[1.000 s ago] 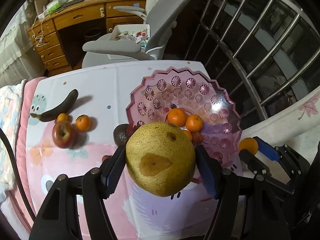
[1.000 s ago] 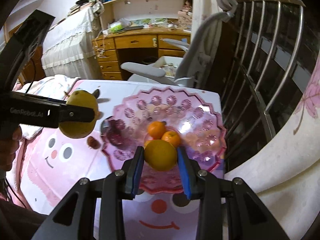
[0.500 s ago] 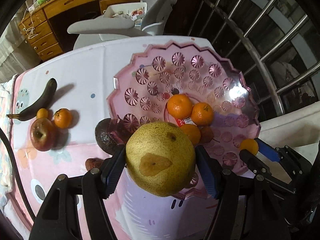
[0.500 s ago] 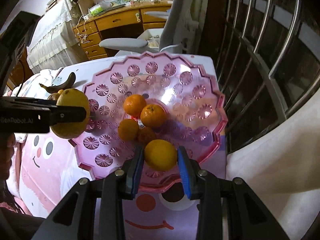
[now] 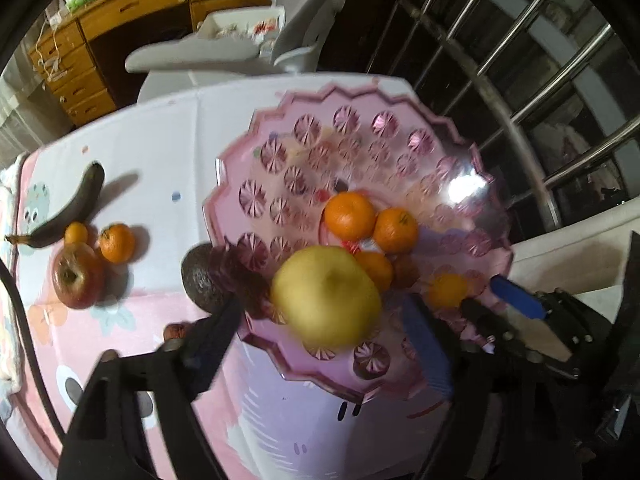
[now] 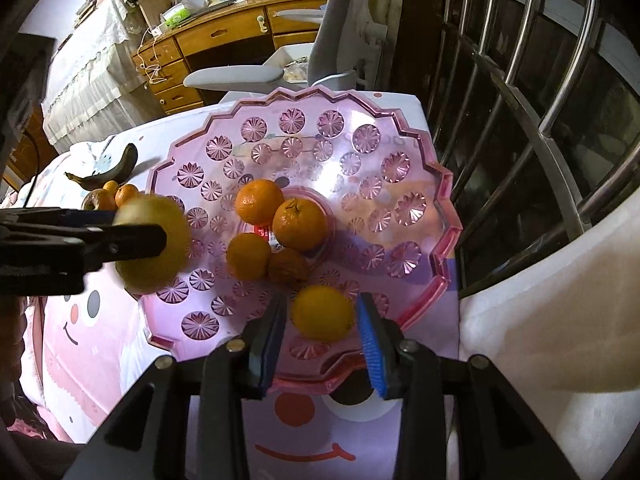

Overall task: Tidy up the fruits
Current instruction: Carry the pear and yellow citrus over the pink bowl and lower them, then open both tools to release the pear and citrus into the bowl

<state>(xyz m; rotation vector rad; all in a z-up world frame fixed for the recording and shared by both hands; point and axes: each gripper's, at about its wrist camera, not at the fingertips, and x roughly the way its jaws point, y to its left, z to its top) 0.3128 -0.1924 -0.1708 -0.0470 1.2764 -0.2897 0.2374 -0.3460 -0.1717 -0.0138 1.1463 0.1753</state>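
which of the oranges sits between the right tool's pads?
The yellow-orange one at the near edge of the pink tray. It lies apart from the three oranges clustered at the tray's centre, and the right tool has just opened around it, pads clear.

Ahead of the right jaws, clustered oranges (image 6: pixel 280 224) are blocking the dish (image 6: pixel 440 240) centre. Far half is lying free. A railing (image 6: pixel 560 120) is crowding the right.

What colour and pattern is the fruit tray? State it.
The tray is translucent pink, studded with cut starburst rosettes and a zigzag rim. The right wrist view shows it best.
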